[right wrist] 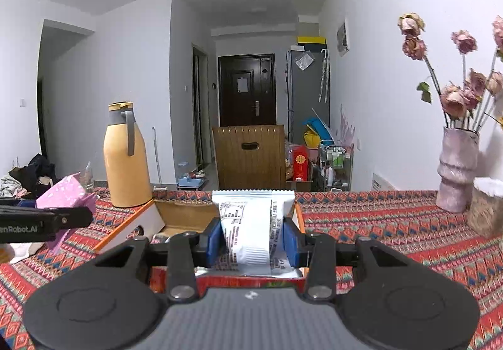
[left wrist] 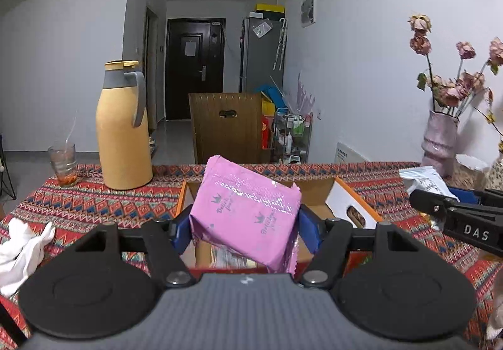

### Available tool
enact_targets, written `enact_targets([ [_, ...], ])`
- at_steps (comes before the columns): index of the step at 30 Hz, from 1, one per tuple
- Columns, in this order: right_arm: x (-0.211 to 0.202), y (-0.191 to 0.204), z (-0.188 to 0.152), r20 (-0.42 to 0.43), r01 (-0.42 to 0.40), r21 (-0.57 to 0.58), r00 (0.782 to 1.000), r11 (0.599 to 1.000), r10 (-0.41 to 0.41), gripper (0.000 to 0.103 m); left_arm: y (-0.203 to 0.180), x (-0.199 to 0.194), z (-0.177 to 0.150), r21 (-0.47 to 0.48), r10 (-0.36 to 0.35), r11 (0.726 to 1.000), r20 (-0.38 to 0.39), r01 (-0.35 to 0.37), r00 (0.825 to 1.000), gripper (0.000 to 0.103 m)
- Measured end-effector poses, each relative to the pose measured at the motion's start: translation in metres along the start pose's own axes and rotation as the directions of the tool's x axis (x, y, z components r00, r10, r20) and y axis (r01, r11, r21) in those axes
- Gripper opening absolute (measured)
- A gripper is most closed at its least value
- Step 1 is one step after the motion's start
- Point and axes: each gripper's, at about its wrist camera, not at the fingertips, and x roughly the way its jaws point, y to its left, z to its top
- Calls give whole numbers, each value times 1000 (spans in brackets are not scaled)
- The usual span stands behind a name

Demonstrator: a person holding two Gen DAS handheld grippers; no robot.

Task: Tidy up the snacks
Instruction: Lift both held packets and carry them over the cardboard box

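Snack packets ride light and crinkly above the open box (left wrist: pixel 349 208).
Left hand-held gripper (left wrist: pixel 243 225) pinches the pink packet (left wrist: pixel 245 211) mid-body; right hand-held gripper (right wrist: pixel 251 241) squeezes the soft white packet (right wrist: pixel 251 224).

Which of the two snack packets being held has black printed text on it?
The white packet in the right gripper. It carries black print, whereas the pink packet in the left gripper is glossy with faint crown logos.

White letters "DAS" on the black side of the right gripper (left wrist: pixel 452 208) in the left wrist view, "enRobot.AI" partly readable on the left gripper (right wrist: pixel 47 219) in the right wrist view, pink snack packet (left wrist: pixel 248 211) with faint repeated crown marks and script too small to read, white snack packet (right wrist: pixel 254 230) with fine black print, illegible.
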Motion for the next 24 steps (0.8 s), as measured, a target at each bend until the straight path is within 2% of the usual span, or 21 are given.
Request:
enact_targets([
  [10,82,-1,20,-61,-12,-9,998,1000,12,40,6,71,12,-55,43,997,-52,-45,998,67],
  [19,138,-16,5,-172,-14,15,985,1000,16,40,21,114,-10,-110,91,988,-122,-105,988,67],
  [24,154,-25,-7,-224,-11,40,974,999,20,40,24,127,-17,-112,77,989,-154,-94,985,68],
])
